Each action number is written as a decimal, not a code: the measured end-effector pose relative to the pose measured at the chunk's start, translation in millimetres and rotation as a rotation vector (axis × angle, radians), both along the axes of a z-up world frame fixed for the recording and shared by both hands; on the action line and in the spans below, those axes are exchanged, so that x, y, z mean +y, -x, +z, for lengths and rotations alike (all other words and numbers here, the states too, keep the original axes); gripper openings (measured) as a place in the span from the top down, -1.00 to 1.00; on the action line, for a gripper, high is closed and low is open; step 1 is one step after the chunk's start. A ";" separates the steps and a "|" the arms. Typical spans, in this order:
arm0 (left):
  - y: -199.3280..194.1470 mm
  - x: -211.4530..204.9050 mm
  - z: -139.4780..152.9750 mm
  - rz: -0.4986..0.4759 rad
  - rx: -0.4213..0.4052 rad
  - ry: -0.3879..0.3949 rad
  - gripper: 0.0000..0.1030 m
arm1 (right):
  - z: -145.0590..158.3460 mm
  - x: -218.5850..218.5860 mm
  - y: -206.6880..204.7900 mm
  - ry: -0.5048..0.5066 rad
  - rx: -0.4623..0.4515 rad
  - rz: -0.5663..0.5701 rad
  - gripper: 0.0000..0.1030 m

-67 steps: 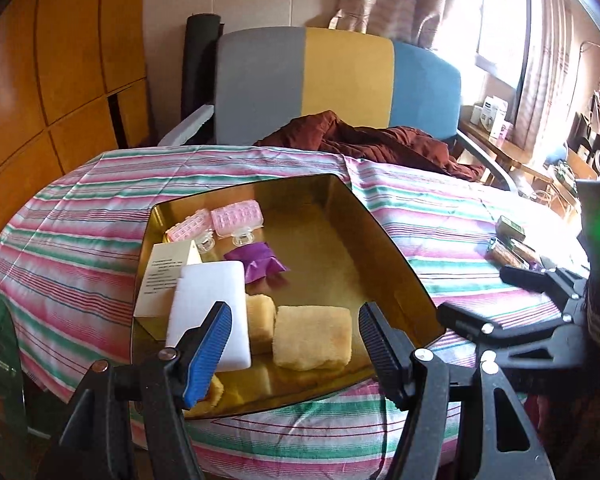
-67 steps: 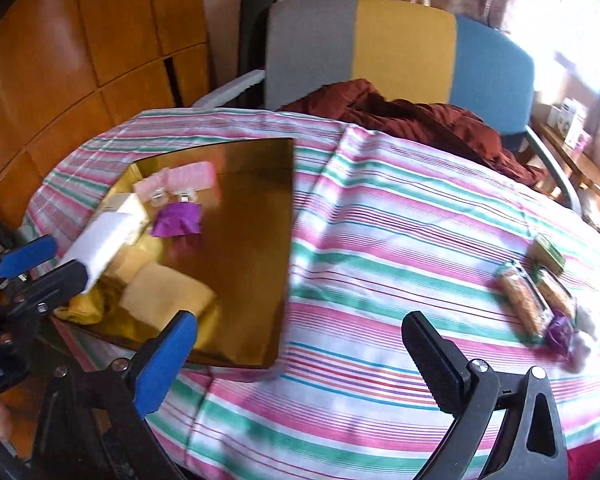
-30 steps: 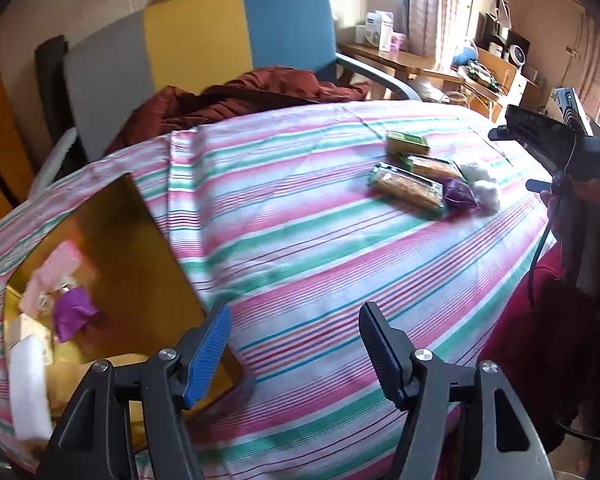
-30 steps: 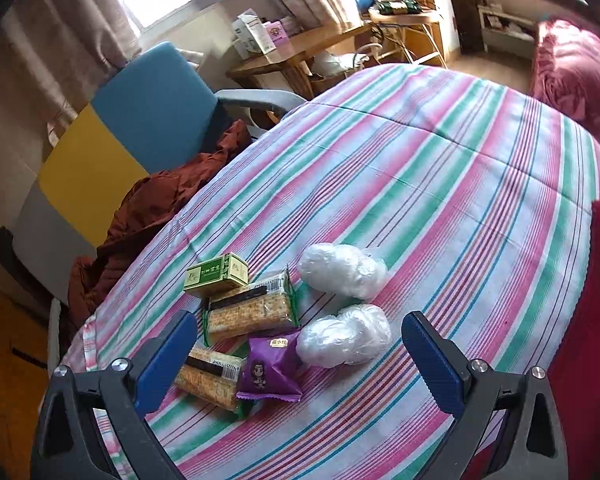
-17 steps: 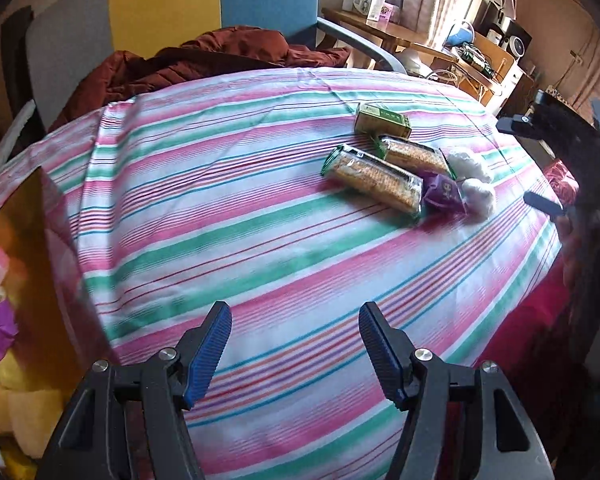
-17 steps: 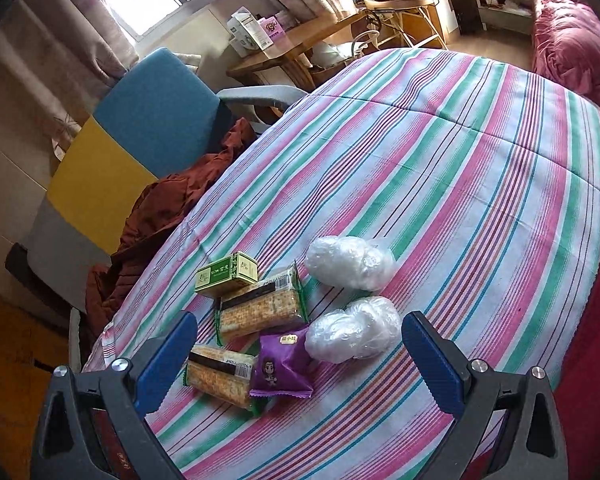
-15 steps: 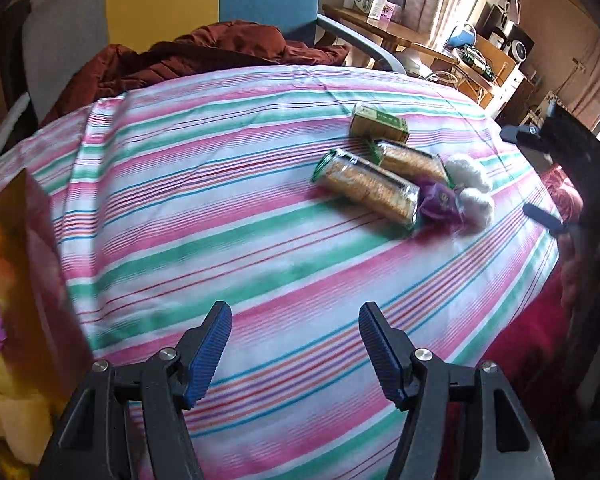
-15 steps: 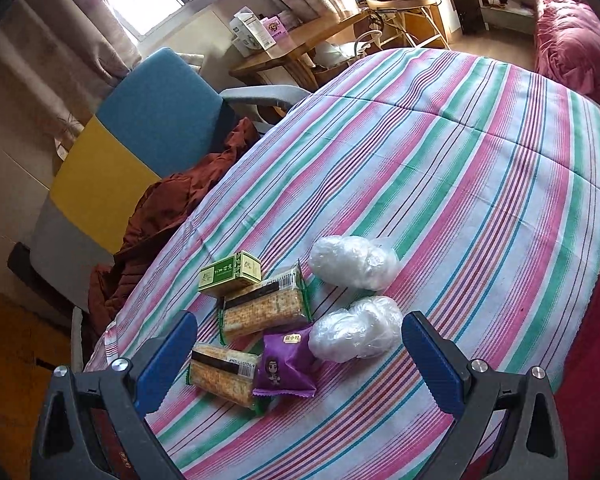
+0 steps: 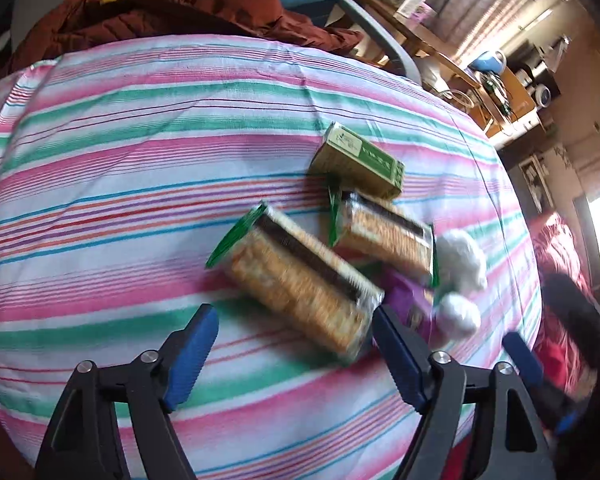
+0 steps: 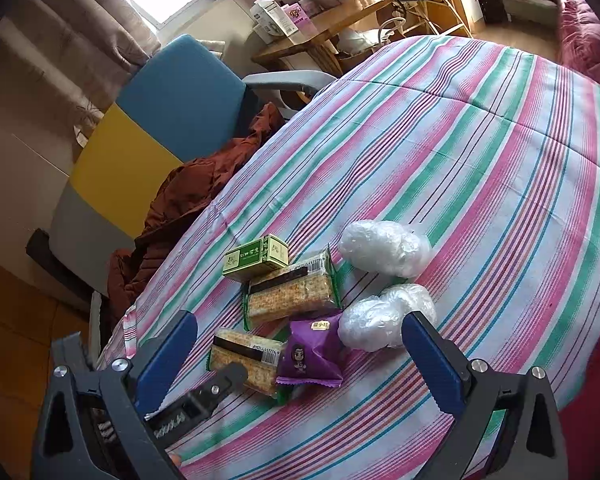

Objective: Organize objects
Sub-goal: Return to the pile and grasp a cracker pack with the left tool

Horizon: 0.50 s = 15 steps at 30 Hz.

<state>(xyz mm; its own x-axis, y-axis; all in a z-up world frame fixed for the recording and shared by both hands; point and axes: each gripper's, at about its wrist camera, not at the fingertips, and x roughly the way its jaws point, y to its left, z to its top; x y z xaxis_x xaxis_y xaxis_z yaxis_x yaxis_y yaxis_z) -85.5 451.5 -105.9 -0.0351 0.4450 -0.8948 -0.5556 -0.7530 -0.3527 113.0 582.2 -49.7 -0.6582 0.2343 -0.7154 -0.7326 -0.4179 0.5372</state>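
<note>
Across the striped tablecloth (image 10: pixel 480 168) a small cluster of objects is lying near the middle of both views. Going left to right in the right wrist view, one green box (image 10: pixel 256 262) is sitting at the upper left of the group, touching the first of two cracker packets (image 10: pixel 290 294); the second cracker packet (image 10: pixel 246 356) is lying lower left, partly under one purple snack pouch (image 10: pixel 314 354). Two white plastic-wrapped bundles are resting at the right: the upper bundle (image 10: pixel 384 248) and the lower bundle (image 10: pixel 384 316), the latter touching the pouch.

Low in the left wrist view, the left gripper (image 9: pixel 296 356) is hovering with its blue-padded fingers (image 9: pixel 192 350) spread wide, holding nothing, the near cracker packet (image 9: pixel 300 284) lying just ahead between them. That view is blurring, yet the same six objects are showing. At its lower right edge a blue finger of the right gripper (image 9: pixel 522 354) is peeking in.

Low in the right wrist view, the right gripper (image 10: pixel 300 360) is likewise standing wide apart and empty, framing the purple pouch. A brown garment (image 10: pixel 188 204) is draping over one multicoloured chair (image 10: pixel 148 128) at the upper left.
</note>
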 end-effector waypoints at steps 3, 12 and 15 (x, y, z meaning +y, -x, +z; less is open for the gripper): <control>7.0 17.1 -7.2 0.023 -0.024 0.012 -0.59 | -1.2 1.0 0.0 0.012 0.007 0.004 -0.99; -4.2 43.4 -13.6 -0.113 0.190 0.106 -0.55 | -3.7 3.5 -3.1 0.034 0.016 -0.005 -0.99; -15.6 25.8 -13.9 -0.176 0.289 0.127 -0.19 | -4.8 4.5 -3.9 0.040 0.014 -0.012 -0.99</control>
